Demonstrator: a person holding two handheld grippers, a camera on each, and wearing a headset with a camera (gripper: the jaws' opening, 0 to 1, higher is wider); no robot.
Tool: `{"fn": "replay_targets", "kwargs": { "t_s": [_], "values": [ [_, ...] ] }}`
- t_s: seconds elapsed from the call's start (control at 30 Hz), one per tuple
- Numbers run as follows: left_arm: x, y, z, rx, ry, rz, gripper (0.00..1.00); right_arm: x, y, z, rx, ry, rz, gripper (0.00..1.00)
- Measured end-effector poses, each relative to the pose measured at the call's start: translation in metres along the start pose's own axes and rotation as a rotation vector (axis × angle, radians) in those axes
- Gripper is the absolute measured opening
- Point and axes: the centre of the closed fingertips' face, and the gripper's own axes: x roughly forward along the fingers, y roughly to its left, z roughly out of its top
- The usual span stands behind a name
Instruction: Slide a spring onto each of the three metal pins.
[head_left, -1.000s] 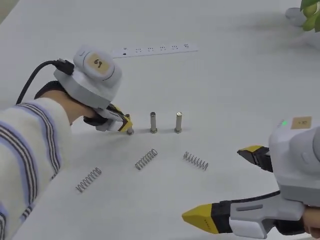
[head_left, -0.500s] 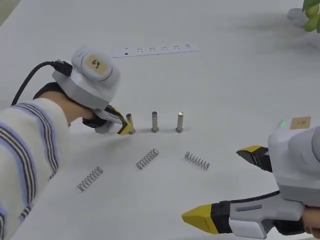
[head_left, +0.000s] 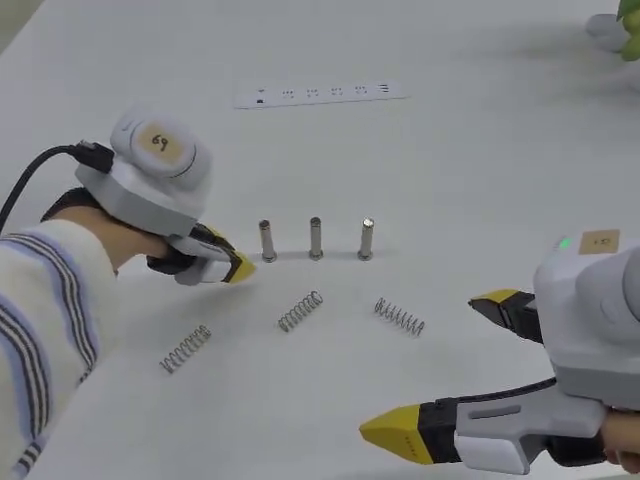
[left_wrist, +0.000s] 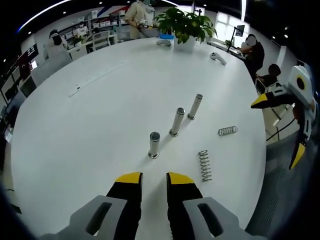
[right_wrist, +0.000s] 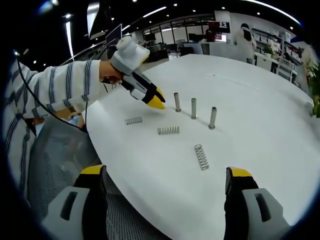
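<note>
left claw (head_left: 238, 270) — beside end pin (head_left: 267, 241)

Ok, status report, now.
Left gripper narrowly open, empty, just short of the end pin. Right gripper wide open, empty. Three pins bare; three springs lying loose on table. Nothing blocking.

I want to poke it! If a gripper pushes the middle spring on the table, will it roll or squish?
The middle spring lies on its side on the smooth white table, so a sideways push would probably roll it. Its thin, open wire coils likely squash if pinched end to end. It looks light.
</note>
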Motion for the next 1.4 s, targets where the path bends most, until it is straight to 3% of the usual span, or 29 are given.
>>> {"fn": "replay_targets", "kwargs": {
  "t_s": [0.57,1.03,1.2,1.4],
  "values": [
    [-0.014,-0.010,-0.023,-0.055,0.007,0.010,0.08,0.000,0.002,0.000,0.001,0.000,0.008,0.97],
    [-0.024,-0.017,-0.055,-0.093,0.048,0.012,0.08,0.003,0.003,-0.004,0.002,0.020,0.019,0.97],
    [-0.027,-0.024,-0.055,-0.146,0.022,-0.011,0.09,0.003,0.004,-0.005,0.001,0.022,0.023,0.97],
    [-0.029,-0.028,-0.061,-0.138,0.029,0.000,0.09,0.004,0.005,-0.008,0.004,0.030,0.027,0.97]
  ]
}}
